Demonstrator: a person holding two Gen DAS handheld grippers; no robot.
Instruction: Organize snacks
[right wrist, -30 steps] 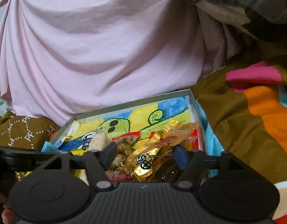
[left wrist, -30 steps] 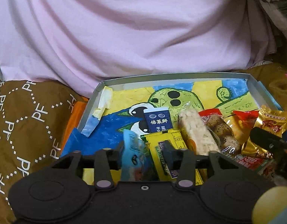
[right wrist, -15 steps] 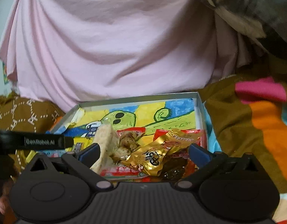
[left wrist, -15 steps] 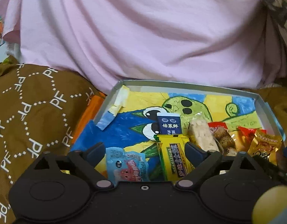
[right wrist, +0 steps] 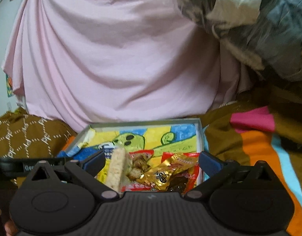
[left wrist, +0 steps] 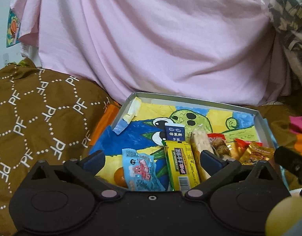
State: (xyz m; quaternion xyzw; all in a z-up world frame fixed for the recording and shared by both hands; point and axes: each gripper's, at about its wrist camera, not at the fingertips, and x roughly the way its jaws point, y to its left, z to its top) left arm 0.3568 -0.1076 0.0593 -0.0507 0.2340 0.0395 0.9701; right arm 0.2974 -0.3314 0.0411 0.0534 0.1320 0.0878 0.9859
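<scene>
A shallow box (left wrist: 190,98) with a cartoon drawing on its floor holds several snacks. In the left wrist view a light blue packet (left wrist: 141,172), a yellow bar (left wrist: 180,164), a dark blue box (left wrist: 174,132), a pale rice bar (left wrist: 200,141) and a gold packet (left wrist: 256,153) lie in it. My left gripper (left wrist: 151,158) is open and empty above the blue packet and yellow bar. In the right wrist view my right gripper (right wrist: 151,160) is open and empty above the rice bar (right wrist: 117,167), the gold packet (right wrist: 164,174) and red packets, inside the box (right wrist: 200,135).
A pink cloth (left wrist: 151,39) hangs behind the box. A brown patterned cover (left wrist: 33,118) lies to the left. A striped blanket (right wrist: 259,147) lies to the right. A dark plastic bag (right wrist: 259,23) sits at the upper right.
Both grippers have opened wide. The left has let go of the light blue packet and the right of the gold packet. Both have pulled back and up from the box.
</scene>
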